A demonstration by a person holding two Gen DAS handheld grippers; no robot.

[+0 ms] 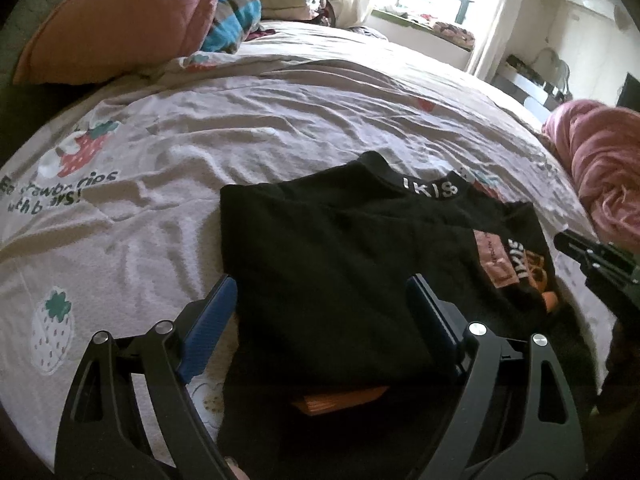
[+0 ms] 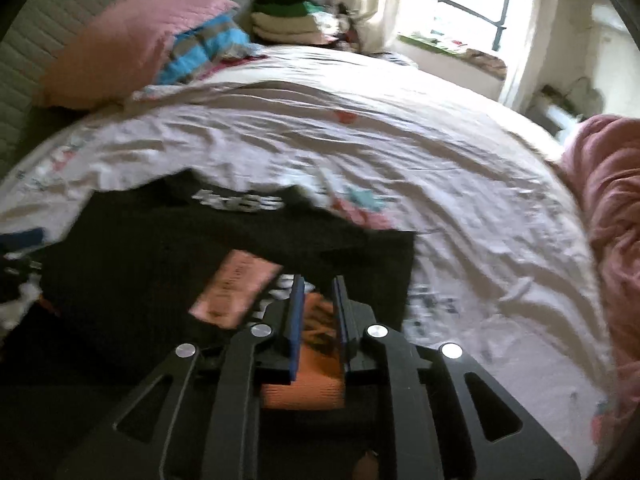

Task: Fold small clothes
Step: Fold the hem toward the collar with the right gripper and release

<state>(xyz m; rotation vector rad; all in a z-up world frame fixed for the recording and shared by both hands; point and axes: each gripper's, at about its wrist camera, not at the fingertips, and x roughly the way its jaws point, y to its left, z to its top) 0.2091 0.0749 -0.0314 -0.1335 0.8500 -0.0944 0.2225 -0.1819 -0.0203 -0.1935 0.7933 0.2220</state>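
Right wrist view motion-blurred: black garment (image 2: 160,264) lettering illegible; orange item (image 2: 304,392) beneath mostly hidden; garment's near edge cut off.

The black garment (image 1: 340,264) carries white letters "IKIS" on its band at the far edge, and the same white letters stand again, turned sideways, beside a pink patch (image 1: 494,258) whose small print is too small to read. The bed sheet (image 1: 248,120) shows dark words beside a strawberry drawing, partly creased: "strawberries" and "with bears!". In the right wrist view the lettering is blurred.
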